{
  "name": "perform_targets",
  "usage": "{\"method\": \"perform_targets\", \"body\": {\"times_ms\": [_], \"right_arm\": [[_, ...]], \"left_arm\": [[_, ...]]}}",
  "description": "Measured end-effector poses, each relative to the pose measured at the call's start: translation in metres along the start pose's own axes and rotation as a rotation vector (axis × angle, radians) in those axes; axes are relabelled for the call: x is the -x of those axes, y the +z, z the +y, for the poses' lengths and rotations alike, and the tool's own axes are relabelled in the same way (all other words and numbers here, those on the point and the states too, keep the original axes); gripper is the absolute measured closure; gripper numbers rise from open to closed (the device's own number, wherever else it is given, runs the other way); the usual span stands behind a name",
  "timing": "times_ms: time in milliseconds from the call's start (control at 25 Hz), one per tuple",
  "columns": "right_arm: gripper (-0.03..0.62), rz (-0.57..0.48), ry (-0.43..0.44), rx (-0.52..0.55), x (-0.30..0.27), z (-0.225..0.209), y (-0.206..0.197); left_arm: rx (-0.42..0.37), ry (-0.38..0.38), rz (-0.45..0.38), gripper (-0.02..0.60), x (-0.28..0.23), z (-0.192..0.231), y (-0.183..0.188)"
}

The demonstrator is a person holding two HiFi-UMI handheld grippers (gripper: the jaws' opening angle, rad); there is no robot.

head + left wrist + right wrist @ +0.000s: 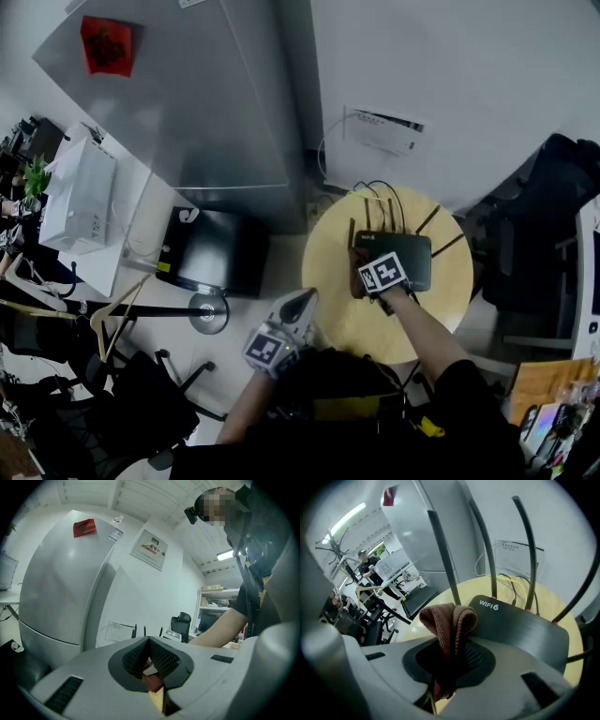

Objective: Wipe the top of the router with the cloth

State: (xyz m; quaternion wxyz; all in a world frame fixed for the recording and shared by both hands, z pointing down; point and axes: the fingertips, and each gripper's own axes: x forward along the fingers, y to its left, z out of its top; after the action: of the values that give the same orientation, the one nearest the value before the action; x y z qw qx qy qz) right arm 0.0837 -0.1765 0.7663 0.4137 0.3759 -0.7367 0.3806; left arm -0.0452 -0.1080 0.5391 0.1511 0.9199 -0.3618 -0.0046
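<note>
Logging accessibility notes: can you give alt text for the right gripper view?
The right gripper is shut on a bunched brown cloth, poised at the near corner of a black router with upright antennas, on a round table.

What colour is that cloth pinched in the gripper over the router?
Reddish brown, with a ribbed knit texture. The cloth shows best in the right gripper view.

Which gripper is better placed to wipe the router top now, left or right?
Right. The right gripper grips the cloth at the router; the left gripper is shut, empty, off beside the table.
</note>
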Motion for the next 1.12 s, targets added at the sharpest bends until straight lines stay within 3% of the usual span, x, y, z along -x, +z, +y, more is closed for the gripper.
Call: {"method": "perform_targets", "body": {"times_ms": [160,320,760,1120], "right_arm": [[0.532,-0.011,-0.065,0.117,0.0,0.002,0.002],[0.531,-0.027,-0.088,0.137,0.008,-0.004,0.005],[0.531,-0.041,-0.169,0.087,0.037,-0.057,-0.029],[0.531,0.015,-0.246,-0.047,0.055,-0.107,-0.077]], "left_arm": [[0.002,0.002,-0.002,0.584,-0.002,0.0,-0.001],[-0.002,-0.021,-0.005,0.584,-0.01,-0.003,0.003],[-0.011,-0.079,-0.007,0.584,-0.029,-0.017,0.003],[-0.018,-0.121,-0.003,0.584,-0.034,-0.025,0.004]]}}
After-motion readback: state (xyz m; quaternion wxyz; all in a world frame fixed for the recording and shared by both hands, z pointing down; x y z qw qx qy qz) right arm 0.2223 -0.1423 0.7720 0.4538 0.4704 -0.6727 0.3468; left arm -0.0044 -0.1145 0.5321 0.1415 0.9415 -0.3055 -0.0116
